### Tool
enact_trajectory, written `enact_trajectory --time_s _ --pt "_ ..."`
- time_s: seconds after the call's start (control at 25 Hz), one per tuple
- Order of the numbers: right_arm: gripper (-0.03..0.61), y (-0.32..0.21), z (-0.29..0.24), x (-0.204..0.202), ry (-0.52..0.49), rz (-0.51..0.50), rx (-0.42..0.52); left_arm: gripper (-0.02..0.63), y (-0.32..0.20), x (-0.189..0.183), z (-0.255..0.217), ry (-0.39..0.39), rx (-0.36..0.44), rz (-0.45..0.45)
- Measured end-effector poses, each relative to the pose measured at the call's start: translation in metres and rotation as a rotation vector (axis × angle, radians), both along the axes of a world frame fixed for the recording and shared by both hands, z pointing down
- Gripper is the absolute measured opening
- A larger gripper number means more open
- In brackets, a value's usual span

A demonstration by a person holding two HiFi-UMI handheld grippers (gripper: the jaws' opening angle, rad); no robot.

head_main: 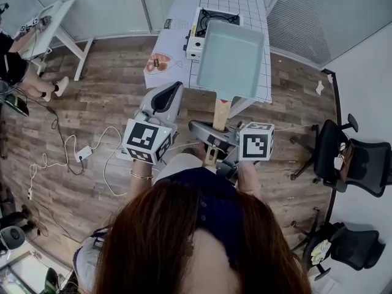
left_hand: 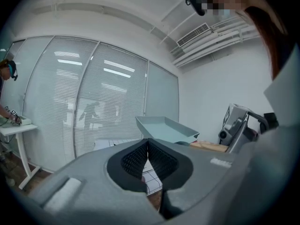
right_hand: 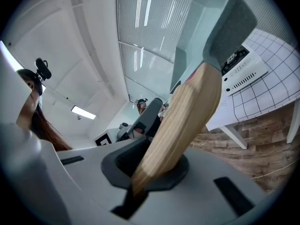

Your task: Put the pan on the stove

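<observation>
right hand-held gripper point(right_hand: 146, 168): clamped on pan point(right_hand: 206, 32) handle | left hand-held gripper point(left_hand: 148, 148): closed, empty

table point(head_main: 245, 2): white grid cloth | on it: stove point(head_main: 215, 17) at far end, printed sheet point(head_main: 160, 62) at left edge

The pan point(head_main: 229, 57), a pale teal rectangle with a wooden handle point(head_main: 220, 112), hangs level in the air over the table's point(head_main: 245, 2) near end, hiding part of the small white stove point(head_main: 205, 22) with its black burner
</observation>
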State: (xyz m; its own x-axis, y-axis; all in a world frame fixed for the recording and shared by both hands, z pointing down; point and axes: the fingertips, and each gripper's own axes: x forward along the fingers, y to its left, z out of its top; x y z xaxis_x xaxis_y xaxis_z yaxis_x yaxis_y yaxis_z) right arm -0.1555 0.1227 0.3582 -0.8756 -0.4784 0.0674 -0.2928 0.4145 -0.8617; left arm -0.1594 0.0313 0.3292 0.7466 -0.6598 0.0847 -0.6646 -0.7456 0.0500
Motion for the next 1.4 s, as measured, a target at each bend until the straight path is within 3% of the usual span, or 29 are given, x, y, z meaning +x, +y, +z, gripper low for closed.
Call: enact_trajectory --time_s 0.96,1.4 --pt "0.018 -0.009 -0.001 0.004 0.004 0.014 0.037 0.009 -0.011 0.009 -0.005 0.011 0.038 0.023" --pt "0.018 -0.072 0.0 0.047 -0.007 -0.027 0.017 0.009 -0.078 0.048 -0.008 -0.006 0.034 -0.022"
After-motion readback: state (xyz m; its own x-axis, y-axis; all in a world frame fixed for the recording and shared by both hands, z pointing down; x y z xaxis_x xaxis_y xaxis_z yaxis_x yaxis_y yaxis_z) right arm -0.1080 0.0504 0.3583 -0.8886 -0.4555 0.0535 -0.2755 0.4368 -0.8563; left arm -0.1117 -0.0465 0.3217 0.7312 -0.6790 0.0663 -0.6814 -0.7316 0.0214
